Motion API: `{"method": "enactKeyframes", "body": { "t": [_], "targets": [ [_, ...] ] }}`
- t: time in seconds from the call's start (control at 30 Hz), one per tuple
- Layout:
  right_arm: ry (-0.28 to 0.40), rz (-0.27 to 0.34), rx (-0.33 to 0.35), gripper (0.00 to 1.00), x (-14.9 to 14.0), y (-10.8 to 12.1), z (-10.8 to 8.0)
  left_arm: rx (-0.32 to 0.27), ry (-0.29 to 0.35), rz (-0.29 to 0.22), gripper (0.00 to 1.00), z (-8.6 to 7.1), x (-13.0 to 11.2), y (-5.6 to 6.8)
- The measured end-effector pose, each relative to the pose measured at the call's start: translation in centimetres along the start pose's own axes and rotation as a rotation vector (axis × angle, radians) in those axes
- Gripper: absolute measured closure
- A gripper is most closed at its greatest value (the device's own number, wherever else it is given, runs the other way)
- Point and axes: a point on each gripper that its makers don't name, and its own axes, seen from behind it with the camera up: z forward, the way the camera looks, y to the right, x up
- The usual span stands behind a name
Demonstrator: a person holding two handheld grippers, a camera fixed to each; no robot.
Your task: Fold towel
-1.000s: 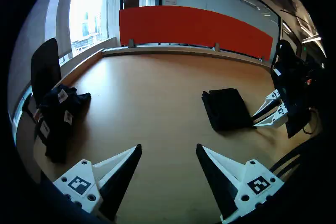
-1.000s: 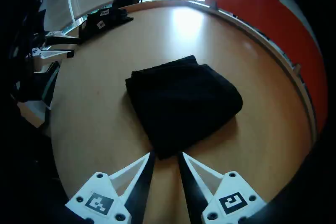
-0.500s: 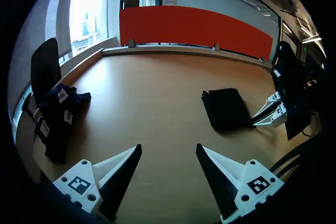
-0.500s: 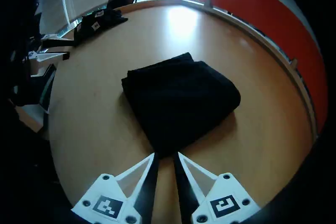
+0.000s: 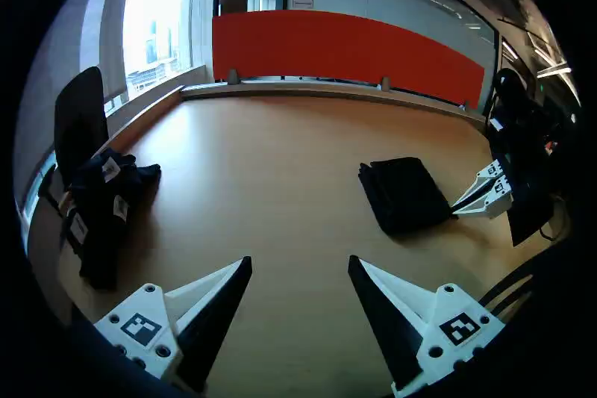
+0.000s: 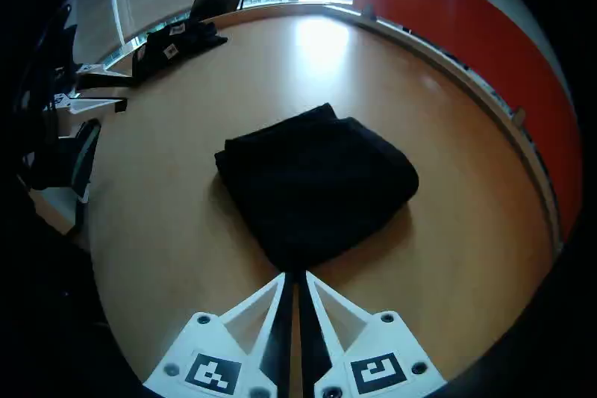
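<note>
Wooden table (image 6: 448, 249) was occupied at frame centre by the folded towel (image 6: 317, 181). Left gripper (image 5: 298, 260) was held wide open, empty; right gripper (image 6: 295, 278) nearly closed at its near corner, grip unclear. Folds could be undone if one layer were caught.

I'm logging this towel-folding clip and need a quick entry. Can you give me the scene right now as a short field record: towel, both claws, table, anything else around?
towel: black, folded into a compact rectangle, flat on the table
table: wooden top
right claw: fingers together at the towel's near corner; whether they pinch cloth cannot be told
left claw: open, pointing over bare table, apart from the towel
other: dark cloth pile with white tags near the table edge; black chair; red partition
</note>
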Motion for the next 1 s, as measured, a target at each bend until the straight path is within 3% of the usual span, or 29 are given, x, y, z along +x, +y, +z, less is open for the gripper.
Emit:
{"method": "enactKeyframes", "body": {
  "t": [0.6, 0.8, 1.0],
  "targets": [
    [0.192, -0.062, -0.094, 0.96, 10.5, 4.0, -6.3, -0.027, 0.021, 0.000, 0.04, 0.4, 1.8, 0.2],
    [0.259, -0.064, -0.117, 0.96, 14.7, 5.2, -8.8, -0.039, 0.032, 0.020, 0.04, 0.5, 2.7, 0.5],
    [0.302, -0.070, -0.135, 0.96, 17.2, 6.1, -10.5, -0.047, 0.040, 0.007, 0.04, 0.6, 3.3, 0.8]
  ]
}}
